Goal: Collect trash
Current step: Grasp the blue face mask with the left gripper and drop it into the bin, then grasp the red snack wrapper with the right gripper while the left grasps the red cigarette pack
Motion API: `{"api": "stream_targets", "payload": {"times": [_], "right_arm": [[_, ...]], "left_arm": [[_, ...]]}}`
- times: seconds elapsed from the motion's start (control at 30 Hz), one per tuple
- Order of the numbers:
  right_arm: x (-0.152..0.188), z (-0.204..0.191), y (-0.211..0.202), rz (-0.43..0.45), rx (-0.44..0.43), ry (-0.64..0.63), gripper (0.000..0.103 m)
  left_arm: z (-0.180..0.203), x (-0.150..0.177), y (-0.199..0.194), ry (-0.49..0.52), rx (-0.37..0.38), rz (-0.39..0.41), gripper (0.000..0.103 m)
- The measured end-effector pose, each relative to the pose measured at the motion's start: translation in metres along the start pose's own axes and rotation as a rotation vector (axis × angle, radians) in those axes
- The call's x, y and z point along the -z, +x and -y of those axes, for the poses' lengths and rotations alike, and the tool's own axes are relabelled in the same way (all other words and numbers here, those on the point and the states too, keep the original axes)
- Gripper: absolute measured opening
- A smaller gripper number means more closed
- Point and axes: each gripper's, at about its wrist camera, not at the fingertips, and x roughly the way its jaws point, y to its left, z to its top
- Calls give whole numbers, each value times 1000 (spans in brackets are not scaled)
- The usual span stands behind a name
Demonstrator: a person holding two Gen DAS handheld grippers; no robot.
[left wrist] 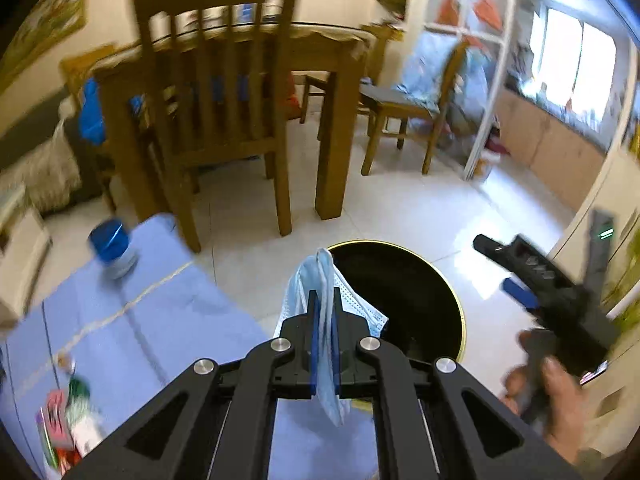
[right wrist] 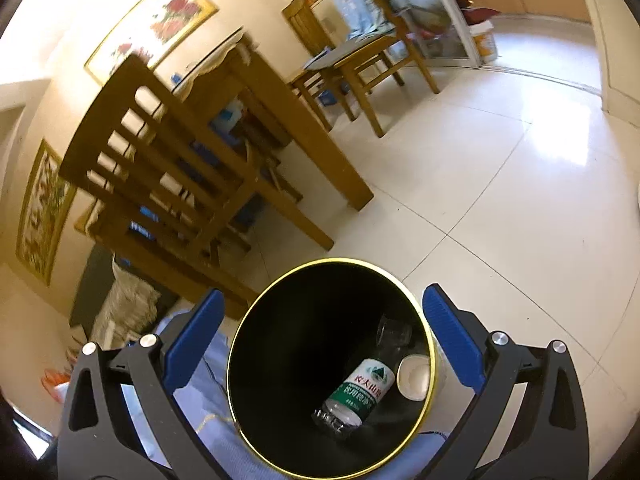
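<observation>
Two grippers at work: my left gripper is pinched tight on a limp blue face mask hanging just short of the black bin's near rim. Light, floppy cloth, so a fold-grip suits it. My right gripper gapes wide, empty, over the bin, where a bottle lies. Wrappers at the blue tabletop's left corner are blurred.

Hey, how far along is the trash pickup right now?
Done: a water bottle and a small white cup lie inside the black bin, and the right gripper hangs open and empty above it. In hand: the left gripper is shut on a blue face mask near the bin. Left: wrappers and a blue-lidded jar on the blue cloth.
</observation>
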Motion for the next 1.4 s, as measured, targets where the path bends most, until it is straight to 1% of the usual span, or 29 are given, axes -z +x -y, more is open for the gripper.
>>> {"api": "stream_targets", "payload": {"times": [0.03,0.07,0.1,0.13,0.17,0.23,0.3,0.33,0.37,0.4,0.43,0.5,0.53,0.63,0.7,0.73,0.8,0.87,0.9,0.97,1.0,1.1,1.17,1.2,1.23,1.27,1.33,1.4], "right_arm": [[-2,5,-2,10,3,16,98],[-4,9,-4,21,8,29,98],[-6,12,-5,30,12,40,98],[-8,16,-6,39,14,53,98],[-9,18,-7,44,13,61,98],[-9,19,-7,43,5,62,98],[-9,18,-6,38,2,51,98],[-8,16,-6,36,2,42,98],[-7,13,-6,34,2,29,98],[-7,10,-5,31,3,21,98],[-5,6,-4,25,4,6,98],[-1,-3,1,8,-1,-22,98],[3,-10,4,-9,-8,-45,98],[18,-41,17,-73,-25,-150,98],[38,-72,26,-127,-53,-263,98],[46,-85,28,-144,-63,-310,98],[74,-122,31,-191,-107,-447,98],[101,-151,29,-225,-147,-559,98],[122,-171,27,-248,-173,-631,98],[157,-197,18,-286,-229,-716,98],[173,-207,14,-305,-256,-740,98],[238,-243,-5,-427,-407,-789,98],[268,-264,-16,-474,-472,-820,97],[285,-279,-23,-497,-512,-849,96],[294,-291,-28,-505,-537,-873,95],[306,-303,-33,-508,-558,-910,95],[325,-320,-41,-496,-560,-983,94],[345,-335,-41,-501,-548,-1043,89]], "left_arm": [[11,-2,13,24,8,-13,7],[17,-4,21,31,22,-28,13],[20,-5,27,33,32,-41,17],[24,-5,34,38,31,-50,27],[25,-4,37,42,28,-53,31],[24,-2,38,37,22,-57,32],[16,3,31,15,36,-67,35],[15,6,27,4,27,-74,45],[11,10,20,-7,16,-69,63],[9,13,12,-18,3,-61,74],[2,21,-1,-33,-29,-57,96],[-3,34,-19,-32,-68,-35,96],[-7,45,-31,-18,-107,-30,96],[-26,76,-65,-19,-190,-13,96],[-42,95,-87,-45,-218,-3,96],[-56,108,-99,-64,-247,-1,96],[-78,129,-117,-99,-311,-1,96],[-113,154,-142,-167,-380,7,96],[-124,162,-151,-195,-401,8,96],[-162,183,-172,-287,-450,7,96],[-177,192,-181,-328,-469,6,96],[-227,221,-208,-474,-505,14,96],[-258,242,-227,-579,-521,38,96],[-267,248,-234,-608,-531,50,96],[-278,257,-244,-651,-557,80,96],[-282,261,-249,-671,-575,98,96],[-290,269,-258,-705,-606,133,96],[-295,275,-261,-725,-625,145,96]]}}
